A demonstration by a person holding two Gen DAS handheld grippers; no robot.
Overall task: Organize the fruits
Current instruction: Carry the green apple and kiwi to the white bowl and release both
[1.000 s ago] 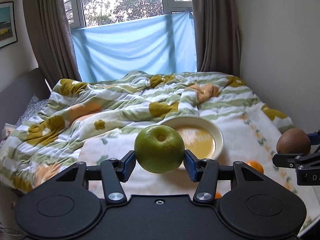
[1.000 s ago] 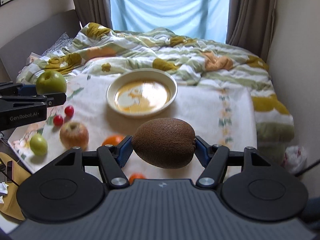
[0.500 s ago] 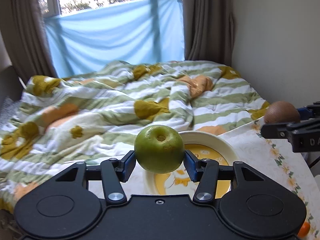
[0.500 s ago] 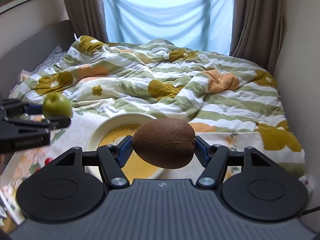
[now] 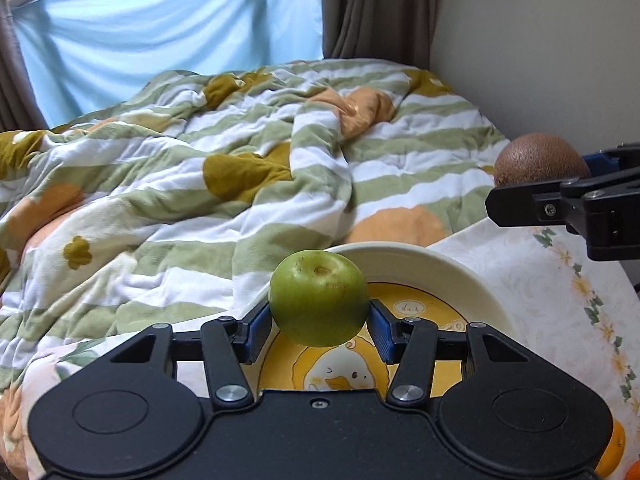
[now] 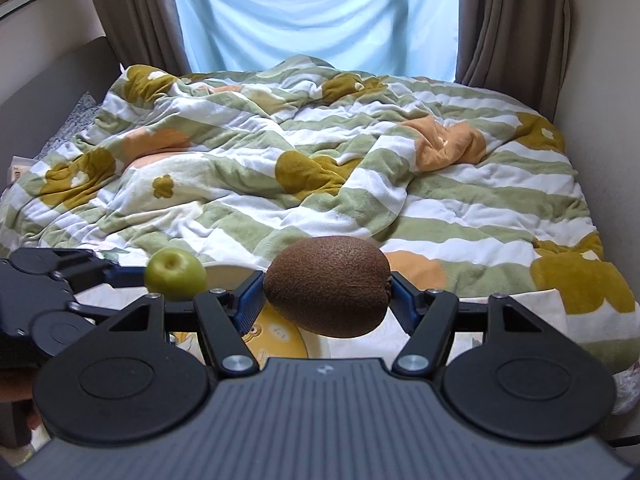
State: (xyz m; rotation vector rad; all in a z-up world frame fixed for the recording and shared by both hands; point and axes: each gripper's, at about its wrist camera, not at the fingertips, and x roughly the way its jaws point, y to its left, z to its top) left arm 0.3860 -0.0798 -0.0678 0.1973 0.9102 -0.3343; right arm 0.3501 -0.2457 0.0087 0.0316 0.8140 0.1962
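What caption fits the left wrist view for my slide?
Left gripper holding a green apple over the duck-print plate; right gripper carries a kiwi alongside.

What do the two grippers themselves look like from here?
Both match: the left gripper and right gripper are matte black, each with two round disc housings, angled link bars on silver pivot screws, and ribbed blue pads on the jaws. No cables, hands or sleeves show.

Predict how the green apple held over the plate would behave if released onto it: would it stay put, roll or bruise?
The green apple is round and smooth, so it would probably roll. The plate has a raised rim, likely stopping it. It looks firm, so a low drop should hardly bruise it.
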